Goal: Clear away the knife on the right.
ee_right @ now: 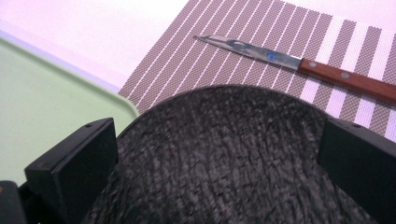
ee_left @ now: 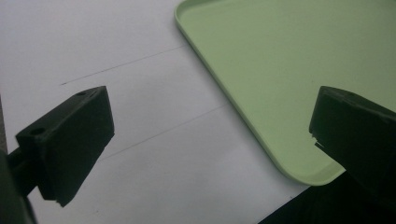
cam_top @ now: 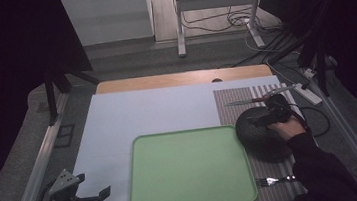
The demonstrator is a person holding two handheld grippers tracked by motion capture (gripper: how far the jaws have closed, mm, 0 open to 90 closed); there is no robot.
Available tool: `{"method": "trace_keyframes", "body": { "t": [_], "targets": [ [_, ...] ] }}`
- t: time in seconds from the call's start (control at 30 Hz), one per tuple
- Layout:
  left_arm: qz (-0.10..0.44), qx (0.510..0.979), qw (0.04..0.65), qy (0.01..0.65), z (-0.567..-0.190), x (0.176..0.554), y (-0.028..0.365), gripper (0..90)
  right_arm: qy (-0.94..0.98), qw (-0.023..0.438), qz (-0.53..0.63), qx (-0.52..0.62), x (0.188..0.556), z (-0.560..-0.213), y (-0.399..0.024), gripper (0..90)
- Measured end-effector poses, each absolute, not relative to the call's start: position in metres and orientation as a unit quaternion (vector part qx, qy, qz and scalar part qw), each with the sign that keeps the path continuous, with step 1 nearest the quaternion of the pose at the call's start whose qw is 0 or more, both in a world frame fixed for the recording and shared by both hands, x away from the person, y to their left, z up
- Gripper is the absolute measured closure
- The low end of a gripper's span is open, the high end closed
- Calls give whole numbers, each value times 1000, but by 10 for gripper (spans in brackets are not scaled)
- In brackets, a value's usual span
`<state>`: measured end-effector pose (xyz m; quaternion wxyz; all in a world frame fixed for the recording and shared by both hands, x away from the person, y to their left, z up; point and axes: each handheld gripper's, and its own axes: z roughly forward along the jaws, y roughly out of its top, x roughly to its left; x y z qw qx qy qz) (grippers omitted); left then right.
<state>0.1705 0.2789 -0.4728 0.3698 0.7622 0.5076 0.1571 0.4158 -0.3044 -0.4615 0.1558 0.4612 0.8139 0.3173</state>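
the right tongs (cam_top: pixel 269 117) hang wide open over the dark round woven bowl (cam_top: pixel 255 131) on the striped mat (cam_top: pixel 232 100), just right of the green tray (cam_top: pixel 189 170). the bowl lies directly ahead between its jaws. the left tongs (cam_top: pixel 101 196) sit open and empty, well apart.

The tray (cam_top: pixel 189 172) is light green; the table sheet (cam_top: pixel 143 117) is pale white-blue; the mat (ee_right: pixel 224 60) has brown and white stripes; the round dark thing (ee_right: pixel 224 154) is black with a rough woven look; the knife (ee_right: pixel 299 63) has a silver blade and a red-brown wooden handle; the fork (cam_top: pixel 274 180) is silver; both grippers' jaws are black.
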Motion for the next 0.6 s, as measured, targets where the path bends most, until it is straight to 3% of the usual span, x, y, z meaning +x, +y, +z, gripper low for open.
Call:
{"method": "trace_keyframes", "body": {
  "t": [0.6],
  "targets": [
    [154,765,367,506,-473,171,278,7,810,160,309,473,457,-473,-310,0]
  ]
}}
